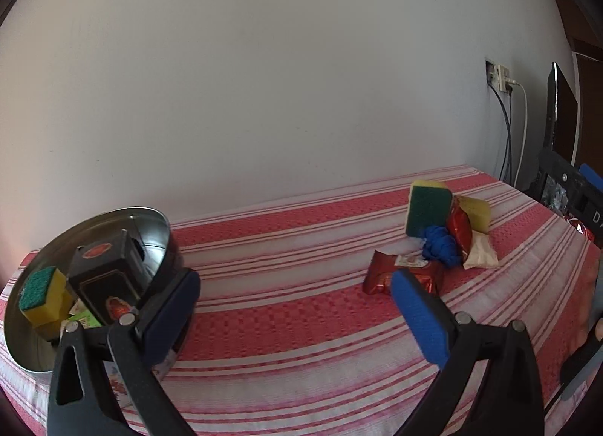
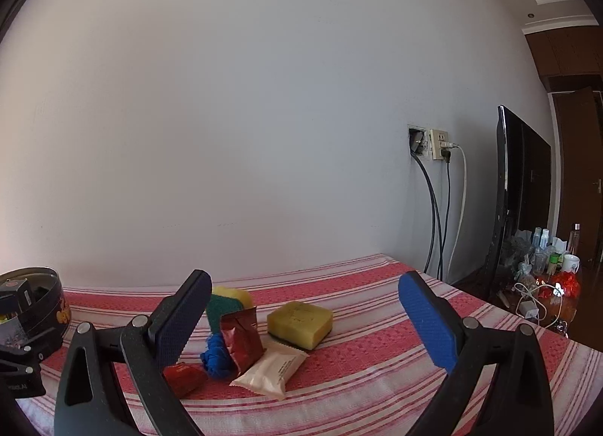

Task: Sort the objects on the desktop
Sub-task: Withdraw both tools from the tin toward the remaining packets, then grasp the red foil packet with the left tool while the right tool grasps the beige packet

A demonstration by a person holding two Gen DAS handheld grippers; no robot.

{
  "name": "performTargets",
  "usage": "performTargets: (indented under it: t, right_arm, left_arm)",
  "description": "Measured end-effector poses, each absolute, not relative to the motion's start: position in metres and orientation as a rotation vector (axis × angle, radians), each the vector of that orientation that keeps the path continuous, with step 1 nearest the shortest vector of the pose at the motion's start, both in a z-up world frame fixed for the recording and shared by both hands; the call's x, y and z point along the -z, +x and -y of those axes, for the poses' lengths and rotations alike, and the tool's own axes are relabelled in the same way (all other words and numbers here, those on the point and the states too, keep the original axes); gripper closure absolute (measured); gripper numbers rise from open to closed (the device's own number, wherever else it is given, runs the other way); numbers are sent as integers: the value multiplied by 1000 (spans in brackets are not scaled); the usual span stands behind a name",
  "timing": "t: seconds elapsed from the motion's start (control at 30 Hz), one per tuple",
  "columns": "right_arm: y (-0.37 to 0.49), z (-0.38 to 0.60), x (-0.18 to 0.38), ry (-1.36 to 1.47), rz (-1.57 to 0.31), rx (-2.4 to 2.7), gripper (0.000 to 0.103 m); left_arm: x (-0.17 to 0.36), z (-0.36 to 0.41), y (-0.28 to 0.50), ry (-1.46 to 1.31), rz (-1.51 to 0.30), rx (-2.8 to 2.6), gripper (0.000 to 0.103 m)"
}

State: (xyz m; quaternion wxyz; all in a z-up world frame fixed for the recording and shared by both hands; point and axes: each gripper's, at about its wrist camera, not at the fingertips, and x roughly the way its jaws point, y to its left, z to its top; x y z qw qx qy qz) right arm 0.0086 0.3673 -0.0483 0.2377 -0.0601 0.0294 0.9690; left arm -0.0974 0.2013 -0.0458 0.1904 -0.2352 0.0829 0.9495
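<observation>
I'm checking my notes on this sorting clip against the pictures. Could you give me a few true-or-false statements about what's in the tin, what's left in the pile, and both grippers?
1. The round metal tin already holds a black box. True.
2. The left gripper grips a sponge. False: it is open and holds nothing.
3. A blue cord lies in the pile on the striped tablecloth. True.
4. The right gripper is shut on the white packet. False: it is open, and the packet lies on the cloth.
</observation>
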Motion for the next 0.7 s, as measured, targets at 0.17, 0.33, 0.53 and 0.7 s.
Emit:
performTargets:
  t: [0.17, 0.33, 0.53, 0.7]
  right_arm:
    - [10, -386, 46, -150, -82, -2613, 2]
    - [7, -406, 47, -195, -130, -2594, 2]
    - [11, -427, 46, -225, -276, -2582, 2]
    - [15, -434, 44, -207, -332, -2585, 2]
  left_arm:
    - [53, -244, -105, -738, -285, -2592, 1]
    - [63, -283, -117, -849, -367, -2520, 1]
    - [80, -306, -142, -1051, -341, -2448, 7]
    - [95, -307, -158, -1213, -245, -2367, 13]
